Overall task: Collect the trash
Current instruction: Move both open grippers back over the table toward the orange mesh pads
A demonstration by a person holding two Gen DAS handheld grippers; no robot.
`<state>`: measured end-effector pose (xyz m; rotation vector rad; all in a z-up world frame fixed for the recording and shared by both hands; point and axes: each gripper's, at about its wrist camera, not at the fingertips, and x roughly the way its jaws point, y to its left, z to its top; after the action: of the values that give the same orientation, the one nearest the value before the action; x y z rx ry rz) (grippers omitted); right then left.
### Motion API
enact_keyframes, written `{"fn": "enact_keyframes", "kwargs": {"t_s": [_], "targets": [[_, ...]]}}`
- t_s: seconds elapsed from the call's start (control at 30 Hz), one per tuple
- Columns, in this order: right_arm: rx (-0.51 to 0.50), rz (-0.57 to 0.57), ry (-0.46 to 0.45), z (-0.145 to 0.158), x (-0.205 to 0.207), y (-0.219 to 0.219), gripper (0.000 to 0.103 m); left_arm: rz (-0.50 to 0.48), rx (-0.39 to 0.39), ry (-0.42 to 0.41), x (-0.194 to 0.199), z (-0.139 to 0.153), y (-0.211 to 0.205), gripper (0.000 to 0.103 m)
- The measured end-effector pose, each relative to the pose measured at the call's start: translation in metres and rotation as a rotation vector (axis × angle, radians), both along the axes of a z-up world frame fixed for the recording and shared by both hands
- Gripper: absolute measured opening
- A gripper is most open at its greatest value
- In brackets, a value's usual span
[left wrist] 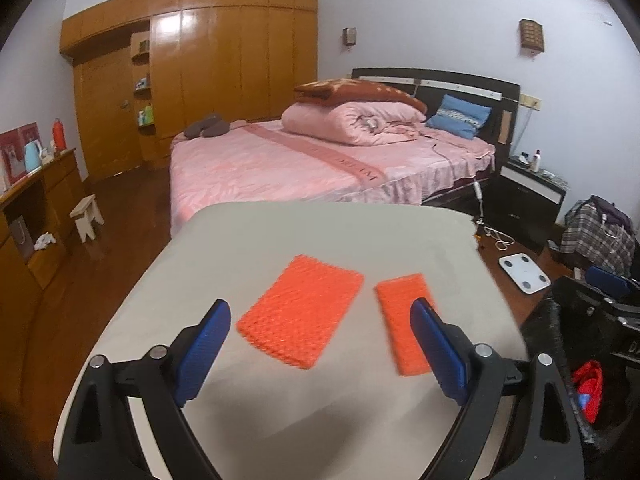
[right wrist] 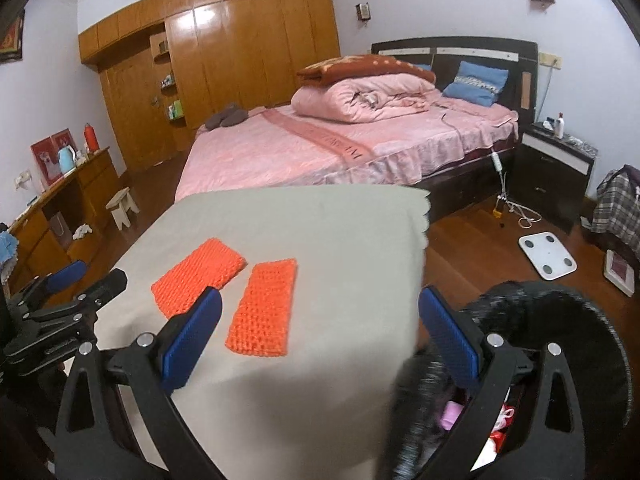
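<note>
both grippers, left (left wrist: 320,344) and right (right wrist: 320,336), are held level over the tabletop (left wrist: 248,236), jaws spread wide and empty.

Woven lettering on darker pink band (left wrist: 352,166) across pink bedspread, upside down and blurred: seems to end in "DREAM", not fully legible. Same band (right wrist: 336,140) in right wrist view, letters unreadable. Small embossed lettering on black clamp body (right wrist: 56,344) at left edge, too blurred to read.
</note>
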<state>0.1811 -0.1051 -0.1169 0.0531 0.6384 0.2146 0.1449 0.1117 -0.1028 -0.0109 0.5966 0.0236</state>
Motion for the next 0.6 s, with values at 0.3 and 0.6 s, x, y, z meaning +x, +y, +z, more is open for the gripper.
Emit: {"fn": "enact_keyframes", "kwargs": {"t_s": [0.3,0.6], "targets": [[-0.024,0.010,0.065,-0.037,0.027,0.033,0.096,0.038,0.002,0.036,0.015,-0.024,0.031,0.089],[-0.044,0.027,0.144,-0.075,0.053,0.057,0.096,0.050,0.005,0.068,0.036,-0.044,0.048,0.089]]}}
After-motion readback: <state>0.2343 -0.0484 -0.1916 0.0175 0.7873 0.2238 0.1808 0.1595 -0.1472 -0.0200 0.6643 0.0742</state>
